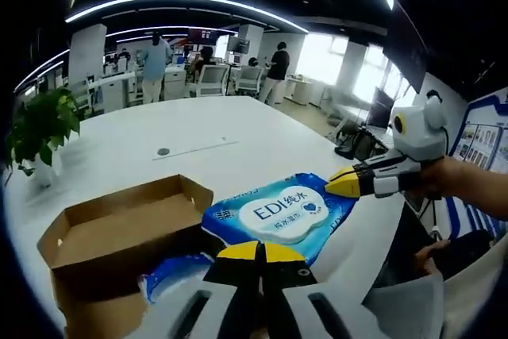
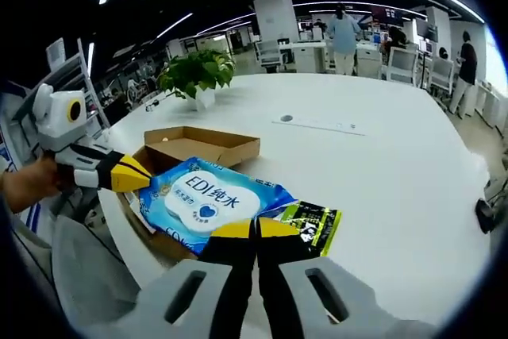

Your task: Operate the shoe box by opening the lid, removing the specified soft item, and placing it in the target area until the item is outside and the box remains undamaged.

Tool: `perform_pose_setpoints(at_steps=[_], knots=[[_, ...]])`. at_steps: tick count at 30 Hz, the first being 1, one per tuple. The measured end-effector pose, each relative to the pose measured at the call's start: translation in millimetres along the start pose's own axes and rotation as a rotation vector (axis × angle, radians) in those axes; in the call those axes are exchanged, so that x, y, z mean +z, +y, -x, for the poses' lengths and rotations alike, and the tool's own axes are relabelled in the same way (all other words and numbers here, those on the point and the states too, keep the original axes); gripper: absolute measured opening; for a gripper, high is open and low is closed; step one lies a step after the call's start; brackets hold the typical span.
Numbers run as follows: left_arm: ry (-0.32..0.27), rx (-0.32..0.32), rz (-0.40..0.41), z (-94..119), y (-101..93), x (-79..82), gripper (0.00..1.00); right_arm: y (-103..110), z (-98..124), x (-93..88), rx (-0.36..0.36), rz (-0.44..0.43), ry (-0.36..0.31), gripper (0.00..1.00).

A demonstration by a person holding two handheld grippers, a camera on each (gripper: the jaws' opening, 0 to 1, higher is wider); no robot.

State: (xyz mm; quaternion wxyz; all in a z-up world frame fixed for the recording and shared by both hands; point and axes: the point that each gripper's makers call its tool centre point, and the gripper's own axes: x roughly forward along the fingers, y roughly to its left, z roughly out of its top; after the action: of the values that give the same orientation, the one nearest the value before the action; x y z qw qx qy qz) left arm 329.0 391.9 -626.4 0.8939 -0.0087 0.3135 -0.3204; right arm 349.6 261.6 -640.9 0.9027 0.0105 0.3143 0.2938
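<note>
A blue wet-wipes pack [image 1: 278,212] [image 2: 206,196] with a white label hangs between both grippers, partly over the open brown cardboard box [image 1: 119,228] [image 2: 198,144] on the white table. My left gripper [image 1: 258,252] is shut on the pack's near edge, and in the right gripper view it [image 2: 131,174] comes in from the left, pinching the pack's left end. My right gripper [image 2: 254,229] is shut on the opposite edge, next to a green and black printed end [image 2: 313,224]. In the left gripper view it [image 1: 349,182] grips the pack's right corner.
The white table [image 1: 238,125] [image 2: 381,164] is wide, with a round cable port [image 1: 163,151] [image 2: 286,117]. A potted plant [image 1: 44,129] [image 2: 198,73] stands near its edge. A hand [image 1: 460,184] holds the right gripper. People and desks are far behind.
</note>
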Motion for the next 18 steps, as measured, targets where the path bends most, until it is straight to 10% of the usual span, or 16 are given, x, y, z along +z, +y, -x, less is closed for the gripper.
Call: perform_pose_setpoints(at_steps=[18], knots=[[0.057, -0.041, 0.002, -49.6, -1.9, 3.9, 0.00, -41.3, -12.0, -9.4, -0.035, -0.048, 0.020, 0.00]])
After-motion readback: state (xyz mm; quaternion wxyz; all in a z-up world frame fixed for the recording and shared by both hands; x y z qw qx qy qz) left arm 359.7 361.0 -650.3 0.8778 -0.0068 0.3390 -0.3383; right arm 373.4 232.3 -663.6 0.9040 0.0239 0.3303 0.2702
